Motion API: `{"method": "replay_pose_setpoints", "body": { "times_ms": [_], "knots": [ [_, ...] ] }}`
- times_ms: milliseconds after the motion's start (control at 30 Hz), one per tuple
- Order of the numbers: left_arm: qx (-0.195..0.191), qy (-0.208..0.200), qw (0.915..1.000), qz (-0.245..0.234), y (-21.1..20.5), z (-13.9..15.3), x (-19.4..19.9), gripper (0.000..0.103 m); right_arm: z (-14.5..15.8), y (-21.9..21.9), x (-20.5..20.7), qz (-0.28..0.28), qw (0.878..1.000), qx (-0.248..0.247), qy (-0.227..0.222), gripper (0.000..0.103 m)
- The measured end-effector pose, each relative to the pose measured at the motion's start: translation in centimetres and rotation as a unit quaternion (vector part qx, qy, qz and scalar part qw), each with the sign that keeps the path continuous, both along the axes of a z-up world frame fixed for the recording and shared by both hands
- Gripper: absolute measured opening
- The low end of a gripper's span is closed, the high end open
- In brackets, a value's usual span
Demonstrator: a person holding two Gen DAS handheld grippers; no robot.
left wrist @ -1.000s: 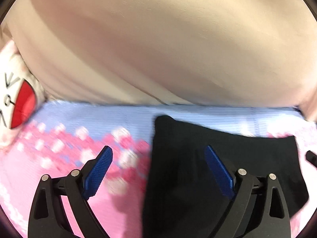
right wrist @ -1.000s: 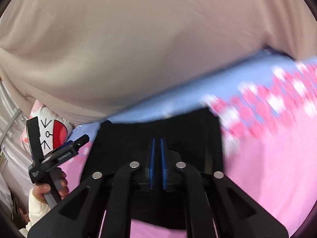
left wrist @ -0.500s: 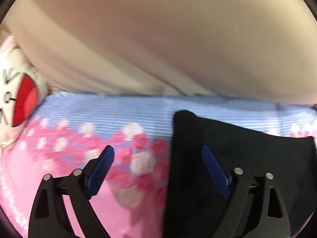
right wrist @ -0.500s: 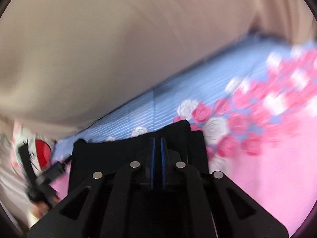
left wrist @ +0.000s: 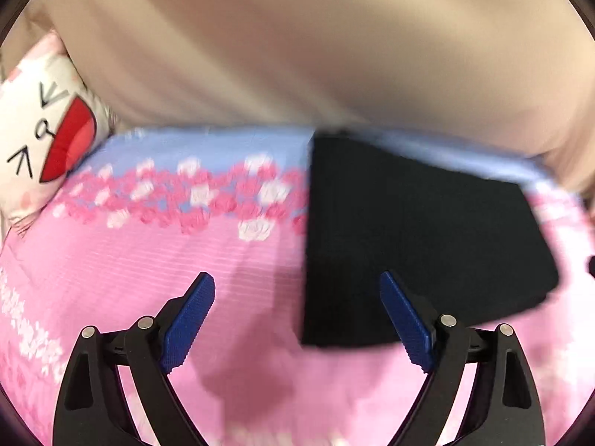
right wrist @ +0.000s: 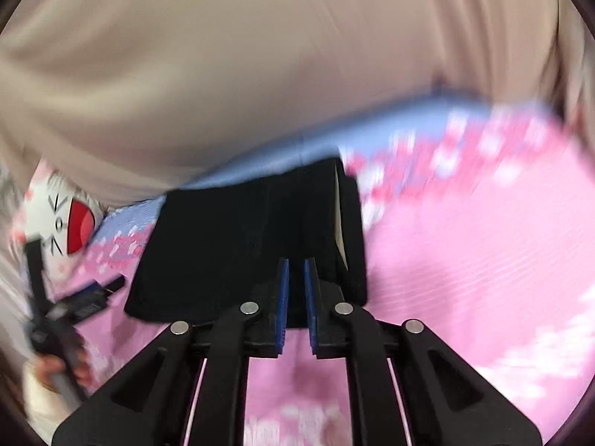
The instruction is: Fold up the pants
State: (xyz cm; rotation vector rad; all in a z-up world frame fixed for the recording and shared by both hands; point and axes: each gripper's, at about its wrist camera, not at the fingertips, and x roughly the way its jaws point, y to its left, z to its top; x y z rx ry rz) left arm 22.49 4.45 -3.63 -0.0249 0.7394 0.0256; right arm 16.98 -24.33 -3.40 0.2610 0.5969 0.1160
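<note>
- The black, flat-folded fabric pants [left wrist: 416, 238] lie on the pink rose-printed bed sheet [left wrist: 130, 260], ahead and to the right of the left tongs [left wrist: 297, 293], whose blue pads gape wide with nothing between them.
- The right tongs [right wrist: 295, 271] are nearly shut, a thin gap showing; whether they pinch the cloth's near edge I cannot tell.
- The right tongs look nearer; the bundle's long axis runs crosswise ahead of them.

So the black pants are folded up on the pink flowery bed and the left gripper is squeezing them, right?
Not quite. In the left wrist view the left gripper is open and holds nothing; the folded black pants lie on the pink flowery bed, as you said.
</note>
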Motion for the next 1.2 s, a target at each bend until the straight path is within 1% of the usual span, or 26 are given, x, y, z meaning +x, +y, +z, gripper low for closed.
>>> {"method": "replay_pose_setpoints", "body": {
  "times_ms": [33,67,133,167,200,267,300,367,433,467,567,700,1000,1200],
  "knots": [
    [-0.003,-0.022,0.9997,-0.01,-0.3,1.4,-2.3,0.089,0.9,0.6,-2.0,0.006,1.0,-0.001,-0.016,0.012],
    [-0.003,-0.034,0.9992,-0.02,-0.6,2.2,-3.7,0.089,1.6,1.2,-3.8,0.011,0.999,0.003,-0.03,0.013],
    [-0.001,-0.062,0.9971,-0.045,-1.9,3.8,-7.1,0.09,2.5,2.8,-5.8,0.009,0.999,0.002,-0.047,0.027],
    [-0.002,-0.07,0.9961,-0.053,-2.4,4.3,-8.2,0.091,2.8,3.8,-6.9,-0.003,0.998,-0.009,-0.057,0.042],
    [0.0,-0.074,0.9953,-0.062,-3.1,4.7,-9.2,0.091,3.0,5.0,-7.9,-0.013,0.997,-0.026,-0.065,0.052],
    [0.011,-0.079,0.9942,-0.073,-4.3,5.1,-10.3,0.091,3.3,6.8,-9.3,-0.025,0.994,-0.064,-0.08,0.052],
    [0.021,-0.081,0.9937,-0.075,-4.7,5.0,-10.8,0.091,3.5,7.1,-9.6,-0.03,0.993,-0.075,-0.084,0.055],
    [0.029,-0.081,0.9933,-0.077,-5.3,4.7,-11.5,0.091,3.4,7.9,-10.2,-0.042,0.991,-0.091,-0.094,0.056],
    [0.028,-0.076,0.9937,-0.077,-5.5,4.1,-12.1,0.091,3.8,8.2,-11.1,-0.052,0.989,-0.096,-0.1,0.067],
    [0.026,-0.07,0.9942,-0.077,-5.6,4.0,-12.3,0.091,3.6,8.4,-11.3,-0.058,0.988,-0.1,-0.104,0.076],
    [0.015,-0.059,0.9952,-0.076,-5.6,3.6,-12.9,0.091,3.4,8.6,-11.7,-0.066,0.985,-0.116,-0.108,0.077],
    [0.021,-0.055,0.9958,-0.069,-5.4,3.2,-13.0,0.091,3.0,8.7,-11.6,-0.065,0.986,-0.112,-0.102,0.077],
    [0.025,-0.034,0.9966,-0.071,-5.1,2.3,-12.8,0.091,2.5,8.7,-11.4,-0.066,0.987,-0.112,-0.096,0.078],
    [0.033,-0.036,0.9969,-0.062,-5.0,2.3,-12.8,0.091,2.1,8.5,-11.2,-0.065,0.988,-0.11,-0.09,0.079]
  ]
}}
